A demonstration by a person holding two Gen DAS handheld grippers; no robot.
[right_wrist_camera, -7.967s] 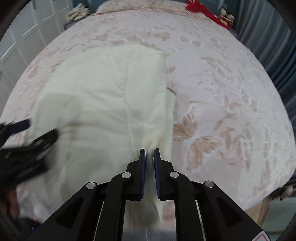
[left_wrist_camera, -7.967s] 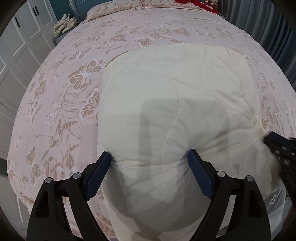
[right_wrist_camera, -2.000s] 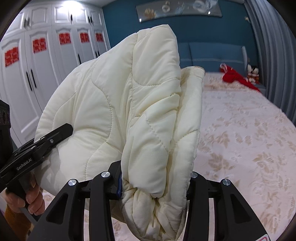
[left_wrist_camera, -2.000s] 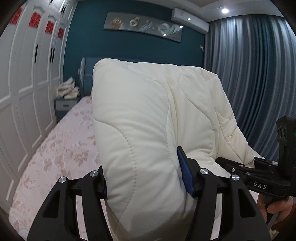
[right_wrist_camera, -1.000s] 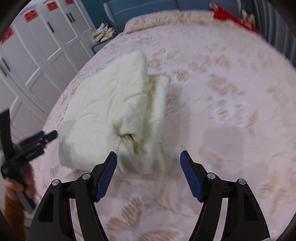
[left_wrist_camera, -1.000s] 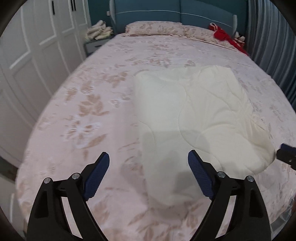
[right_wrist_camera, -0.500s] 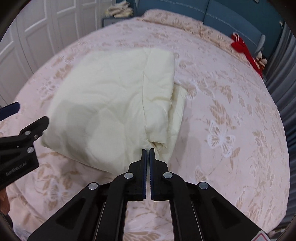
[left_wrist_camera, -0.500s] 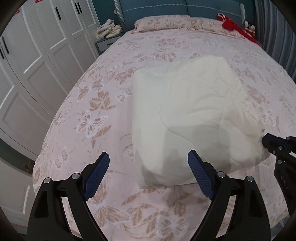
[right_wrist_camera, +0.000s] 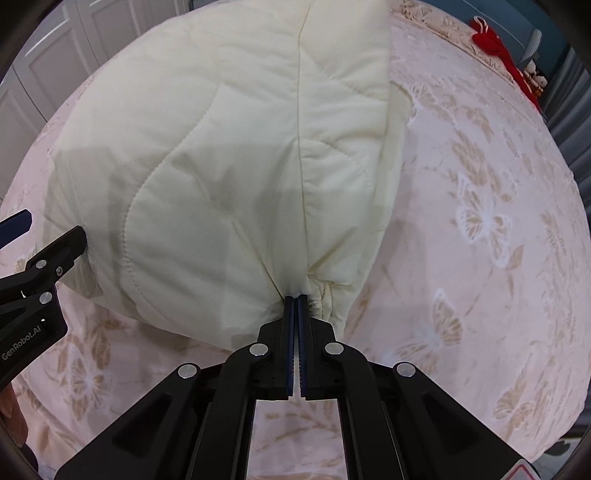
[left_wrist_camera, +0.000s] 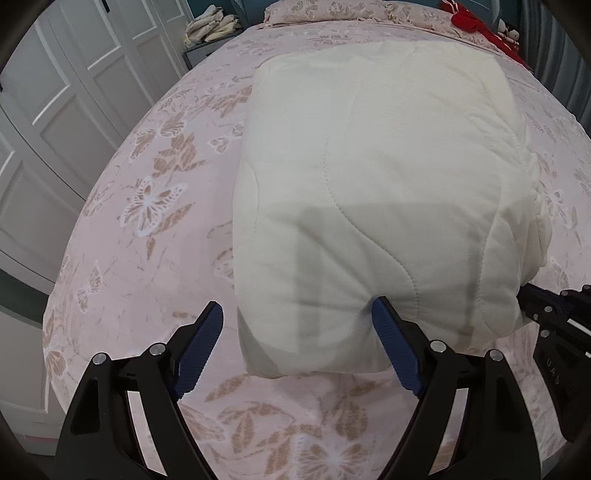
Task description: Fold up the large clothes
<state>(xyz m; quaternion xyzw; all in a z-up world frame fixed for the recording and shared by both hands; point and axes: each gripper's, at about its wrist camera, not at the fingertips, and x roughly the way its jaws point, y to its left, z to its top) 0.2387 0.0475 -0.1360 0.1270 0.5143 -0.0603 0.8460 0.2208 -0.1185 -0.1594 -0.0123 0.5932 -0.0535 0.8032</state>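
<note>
Half a second earlier the right claw (right_wrist_camera: 295, 295) hung shut just short of the folded cream quilted garment (left_wrist_camera: 376, 177); now its 2 blue pads were pinched on a gathered bunch at the garment's near right corner, and the left claw (left_wrist_camera: 299, 343) had come closer to the near edge.

The bed (left_wrist_camera: 147, 229) carried everything, covered in a pink spread printed with tan and white butterflies. White panelled wardrobe doors (left_wrist_camera: 55, 110) ran along its left side, and grey curtains (right_wrist_camera: 569, 96) hung at the far right. A matching pillow (left_wrist_camera: 332, 11) lay at the head.

The garment lay on the middle of the bed as a puffy rectangle, its long axis running from the near edge toward the head. The left claw stood wide apart, its right pad (left_wrist_camera: 391, 350) touching the near edge, the left pad beside the near left corner over bare spread.

Red cloth (right_wrist_camera: 498, 44) and small soft toys (right_wrist_camera: 533, 75) sat at the far right corner, and folded pale items (left_wrist_camera: 214, 27) on a bedside stand at far left, all well apart from the garment.
</note>
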